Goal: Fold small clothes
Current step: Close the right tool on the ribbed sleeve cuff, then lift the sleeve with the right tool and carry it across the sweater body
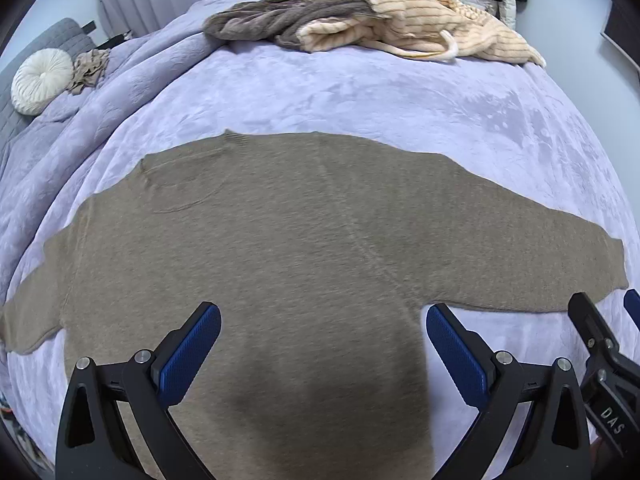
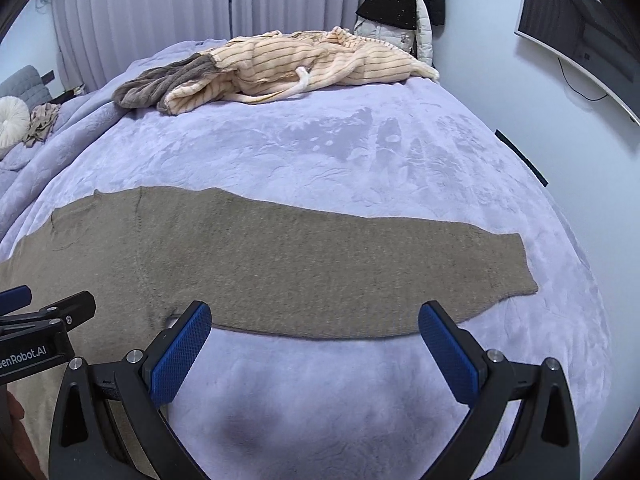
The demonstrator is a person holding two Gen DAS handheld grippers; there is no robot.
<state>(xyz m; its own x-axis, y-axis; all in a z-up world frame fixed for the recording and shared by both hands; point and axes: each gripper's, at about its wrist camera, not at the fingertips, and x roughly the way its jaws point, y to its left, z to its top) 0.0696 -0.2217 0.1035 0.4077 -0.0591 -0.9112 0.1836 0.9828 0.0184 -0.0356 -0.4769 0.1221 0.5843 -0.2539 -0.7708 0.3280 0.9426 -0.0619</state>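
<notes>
A lavender plush blanket (image 1: pixel 360 96) covers the bed, and on its near half a flat taupe knitted sweater (image 1: pixel 280 240) lies spread with both sleeves out to the sides. The left wrist view takes in the sweater's whole body and both sleeves; the right wrist view shows mainly the right sleeve (image 2: pixel 400 276) running to its cuff, plus a wall-mounted dark screen (image 2: pixel 576 28) at far right. At the far edge lies a heap of cream striped fleece clothing (image 1: pixel 420 28) on a grey-brown fuzzy garment (image 1: pixel 288 20). A round cream pleated cushion (image 1: pixel 40 80) sits far left, beside what may be a crumpled beige cloth. The left gripper (image 1: pixel 324 344) hovers over the sweater's body, blue pads spread wide, holding nothing. The right gripper (image 2: pixel 316 340) hangs over the sleeve's near edge, equally spread and empty.
</notes>
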